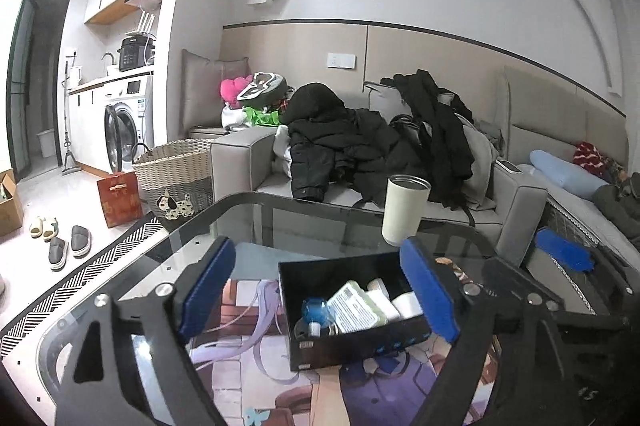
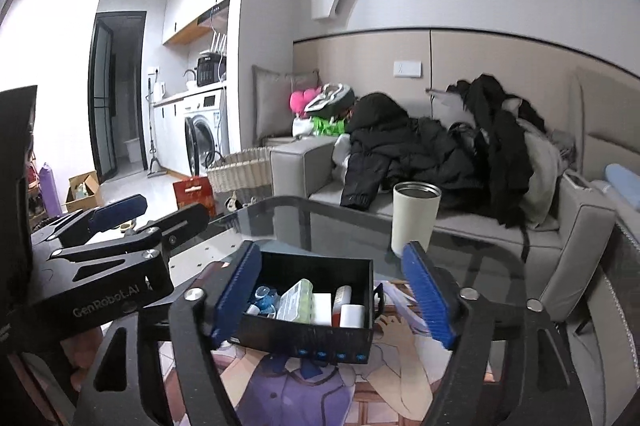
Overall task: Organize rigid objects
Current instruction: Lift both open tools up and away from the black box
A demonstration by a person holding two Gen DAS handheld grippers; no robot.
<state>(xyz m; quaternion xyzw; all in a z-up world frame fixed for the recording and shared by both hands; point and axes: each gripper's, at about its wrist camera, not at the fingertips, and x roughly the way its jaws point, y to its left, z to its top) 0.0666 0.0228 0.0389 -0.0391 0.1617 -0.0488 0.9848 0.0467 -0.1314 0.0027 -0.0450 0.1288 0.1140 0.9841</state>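
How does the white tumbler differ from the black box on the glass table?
The tumbler is a tall, upright cylinder; the box is low and rectangular. The tumbler is cream white; the box is black with blue marks on its front. The box holds small containers; what the tumbler holds cannot be seen. Both are open-topped and stand on the table.

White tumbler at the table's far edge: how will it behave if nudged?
The white tumbler stands tall and narrow, so a high push probably tips it. It looks rigid with a smooth wall, likely slick on the glass table. Its mouth is open; contents cannot be seen.
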